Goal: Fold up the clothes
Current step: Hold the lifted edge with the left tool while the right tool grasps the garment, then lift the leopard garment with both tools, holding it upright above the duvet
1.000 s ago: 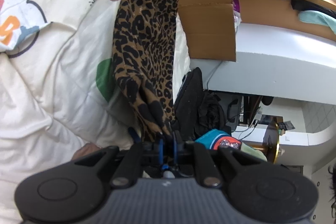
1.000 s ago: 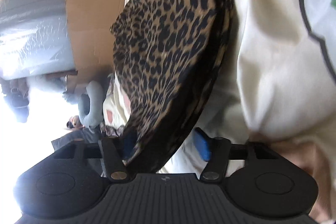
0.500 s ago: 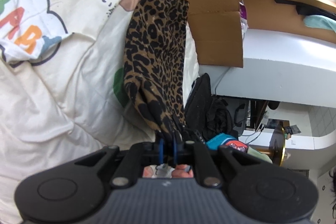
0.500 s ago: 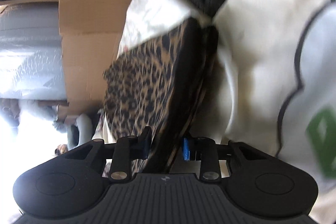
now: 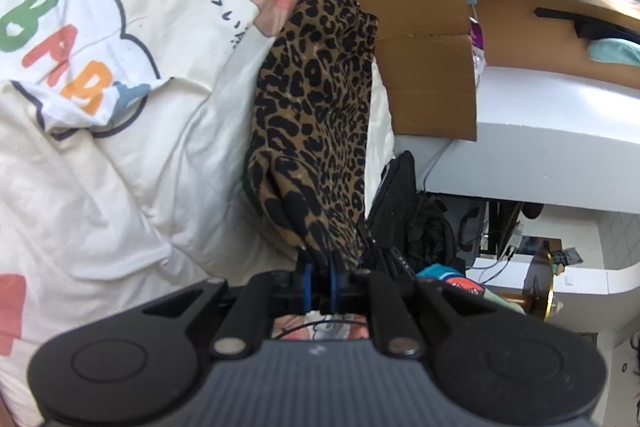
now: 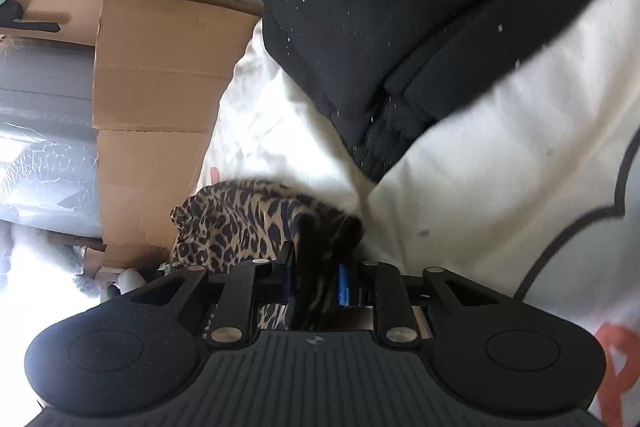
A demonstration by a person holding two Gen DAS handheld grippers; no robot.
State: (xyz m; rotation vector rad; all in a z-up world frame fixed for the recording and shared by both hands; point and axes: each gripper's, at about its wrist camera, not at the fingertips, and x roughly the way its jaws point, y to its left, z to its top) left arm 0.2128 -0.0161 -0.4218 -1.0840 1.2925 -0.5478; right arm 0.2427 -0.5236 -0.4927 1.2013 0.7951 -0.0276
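On cream printed bedding point(image 5: 120, 155), cardboard point(image 5: 420, 27) alongside.

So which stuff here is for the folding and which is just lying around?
For the folding:
- leopard-print garment
- left gripper, pinching it
- right gripper, pinching it too

Just lying around:
- cartoon quilt underneath
- black garment
- cardboard box

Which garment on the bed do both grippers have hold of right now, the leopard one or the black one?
The leopard-print garment: the left gripper and right gripper are both clamped on it. The black garment lies untouched on the cream duvet.
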